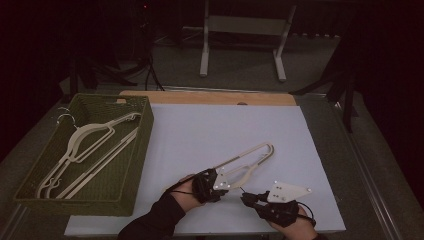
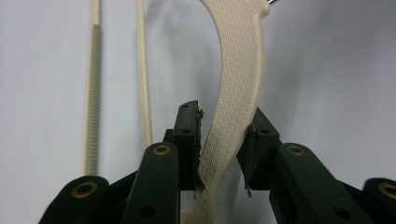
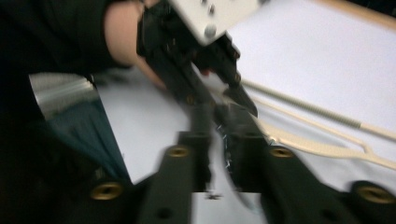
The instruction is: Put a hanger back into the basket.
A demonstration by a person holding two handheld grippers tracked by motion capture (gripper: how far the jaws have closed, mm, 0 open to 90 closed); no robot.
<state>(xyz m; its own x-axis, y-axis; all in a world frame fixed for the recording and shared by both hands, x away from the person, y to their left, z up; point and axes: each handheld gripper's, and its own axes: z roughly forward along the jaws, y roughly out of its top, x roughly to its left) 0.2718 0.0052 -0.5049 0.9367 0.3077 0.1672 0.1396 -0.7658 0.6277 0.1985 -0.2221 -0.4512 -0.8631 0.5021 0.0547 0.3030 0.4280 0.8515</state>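
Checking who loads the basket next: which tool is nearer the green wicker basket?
Left. The left tool grips the cream hanger on the mat, right of the green wicker basket; the right tool is farther right.

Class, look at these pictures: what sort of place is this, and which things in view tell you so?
Probably a recording studio or lab rather than a home. A table under a plain white sheet, dark curtained surroundings with a metal stand behind, and a person working a hanger with a hand-held left tool beside a green basket.
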